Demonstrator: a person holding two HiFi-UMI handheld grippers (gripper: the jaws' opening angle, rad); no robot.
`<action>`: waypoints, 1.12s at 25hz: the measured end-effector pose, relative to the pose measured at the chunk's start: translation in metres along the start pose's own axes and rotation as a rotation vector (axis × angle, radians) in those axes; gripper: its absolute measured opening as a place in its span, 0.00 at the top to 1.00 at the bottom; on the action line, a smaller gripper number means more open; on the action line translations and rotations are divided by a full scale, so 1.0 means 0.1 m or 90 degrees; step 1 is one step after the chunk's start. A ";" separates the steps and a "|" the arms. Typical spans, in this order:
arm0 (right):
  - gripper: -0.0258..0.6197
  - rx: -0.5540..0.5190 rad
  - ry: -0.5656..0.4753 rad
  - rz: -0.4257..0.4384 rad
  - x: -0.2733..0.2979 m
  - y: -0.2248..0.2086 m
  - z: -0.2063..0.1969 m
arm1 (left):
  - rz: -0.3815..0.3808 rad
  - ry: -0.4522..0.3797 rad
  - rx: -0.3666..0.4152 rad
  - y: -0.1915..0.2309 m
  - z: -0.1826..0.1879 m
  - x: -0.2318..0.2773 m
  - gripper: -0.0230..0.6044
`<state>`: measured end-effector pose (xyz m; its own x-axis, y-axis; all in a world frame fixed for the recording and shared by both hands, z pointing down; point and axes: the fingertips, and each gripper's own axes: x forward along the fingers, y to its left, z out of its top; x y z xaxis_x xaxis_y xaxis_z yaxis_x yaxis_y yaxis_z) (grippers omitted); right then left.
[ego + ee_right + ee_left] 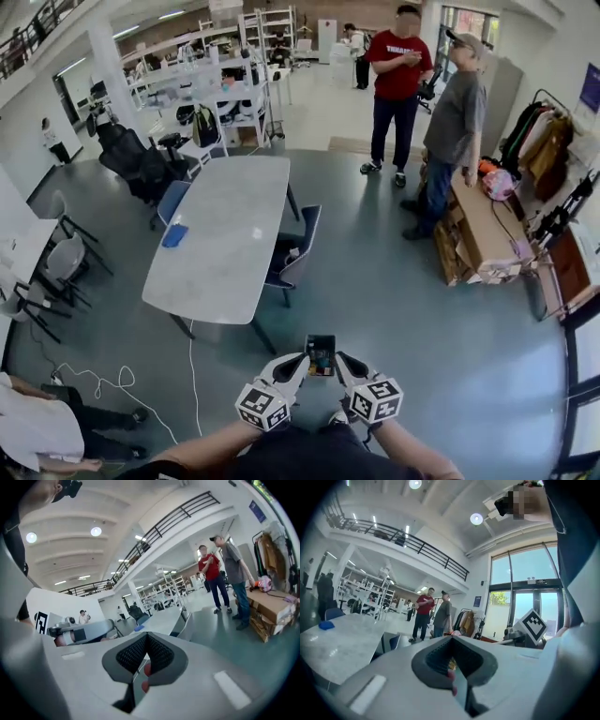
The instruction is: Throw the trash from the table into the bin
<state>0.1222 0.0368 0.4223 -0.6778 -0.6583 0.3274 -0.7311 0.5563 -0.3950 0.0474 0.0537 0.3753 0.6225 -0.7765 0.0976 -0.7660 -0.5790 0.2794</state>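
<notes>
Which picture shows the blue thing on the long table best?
The head view: it looks down on the blue thing, lying flat near one long edge of the grey table. The left gripper view shows it side-on as a small blue patch; the right gripper view shows only a tiny blue speck far off.

At one o'clock I see a person in a red shirt (397, 84) beside a person in a grey shirt and cap (452, 127). Cardboard boxes (478, 234) sit at three, black office chairs (141, 164) cluster at eleven, and a white cable (122, 384) trails across the floor at eight.
</notes>
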 end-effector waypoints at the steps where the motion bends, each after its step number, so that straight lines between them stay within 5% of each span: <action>1: 0.92 -0.007 -0.029 -0.002 -0.04 0.01 0.21 | -0.010 -0.015 0.007 -0.04 0.15 0.05 0.96; 11: 0.92 0.002 -0.124 -0.023 -0.45 0.24 0.71 | -0.038 -0.081 0.026 -0.23 0.75 -0.05 0.96; 28: 0.92 -0.026 -0.166 -0.016 -0.41 0.43 0.78 | -0.032 -0.075 0.046 -0.27 0.65 -0.11 0.96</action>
<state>0.1249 0.0482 0.3248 -0.6205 -0.7776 0.1014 -0.7534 0.5551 -0.3525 0.0511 0.0621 0.3045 0.6404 -0.7675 -0.0289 -0.7466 -0.6309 0.2111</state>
